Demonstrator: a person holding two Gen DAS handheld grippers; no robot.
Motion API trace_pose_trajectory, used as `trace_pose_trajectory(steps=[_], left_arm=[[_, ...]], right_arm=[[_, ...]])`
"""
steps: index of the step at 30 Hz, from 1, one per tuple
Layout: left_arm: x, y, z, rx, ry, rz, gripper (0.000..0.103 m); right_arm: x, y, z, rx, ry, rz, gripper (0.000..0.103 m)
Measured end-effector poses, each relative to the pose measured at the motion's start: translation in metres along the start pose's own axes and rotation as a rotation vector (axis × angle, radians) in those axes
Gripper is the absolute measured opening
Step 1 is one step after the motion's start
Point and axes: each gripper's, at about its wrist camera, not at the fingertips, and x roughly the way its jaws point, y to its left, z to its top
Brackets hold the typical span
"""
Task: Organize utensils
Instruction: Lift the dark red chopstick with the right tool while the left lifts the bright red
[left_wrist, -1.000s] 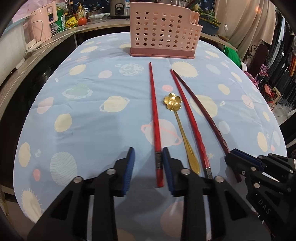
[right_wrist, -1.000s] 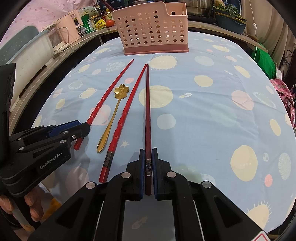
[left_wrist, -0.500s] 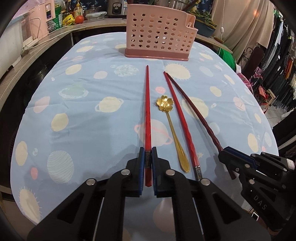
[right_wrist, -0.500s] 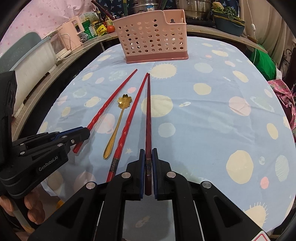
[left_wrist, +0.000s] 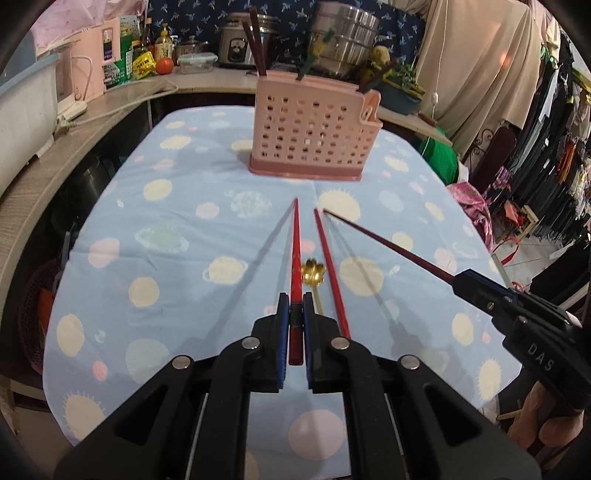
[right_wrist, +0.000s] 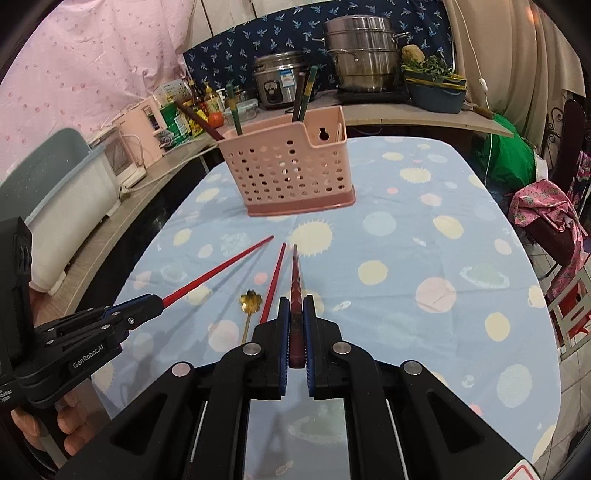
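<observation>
The left gripper (left_wrist: 295, 325) has its jaws pinched on the butt end of a bright red chopstick (left_wrist: 295, 251); one second earlier those jaws stood spread either side of it as it lay flat. The right gripper (right_wrist: 295, 328) pinches a dark red chopstick (right_wrist: 296, 280), as it did before. Both chopsticks were lying on the bench (left_wrist: 177, 258) a second ago and are now clear of the cloth, tips angled forward, with shadows cast beside them. A second bright red chopstick (left_wrist: 330, 266) and the gold flower-bowl spoon (left_wrist: 313, 273) lie where they lay before, between the two raised sticks. The pink perforated utensil holder (left_wrist: 314, 136) stands upright at the far end of the bench, now lower in both views, with the counter clutter behind it visible. In the left wrist view the spoon's handle and the lower part of the resting chopstick pass behind the left gripper. The utensils standing in the holder show only their upper ends, and which compartment each occupies cannot be told. A hand (right_wrist: 48, 424) on the left gripper is cut off at the frame edge.
</observation>
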Motion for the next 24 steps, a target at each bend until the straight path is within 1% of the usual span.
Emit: trace_pose_trajectory(steps=[3,7,13,22,24], left_arm=[[-0.013,0.001,0.015,-0.009,-0.033,-0.005,0.007],[-0.028,0.003,0.033,-0.012,-0.084,-0.001,0.007],[-0.044,0.005,0.061,-0.020,-0.145,0.007,0.007],[-0.064,0.011,0.106,-0.037,-0.228,0.010,0.007],[-0.069,0.012,0.117,-0.045,-0.248,0.001,0.007]], right_arm=[[-0.009,-0.007,0.017,0.030,-0.034,0.012,0.007],[-0.019,-0.012,0.035,0.028,-0.089,-0.004,0.007],[-0.027,-0.015,0.060,0.032,-0.146,-0.012,0.007],[-0.034,-0.018,0.102,0.056,-0.227,0.013,0.007],[-0.035,-0.018,0.114,0.061,-0.248,0.019,0.007]])
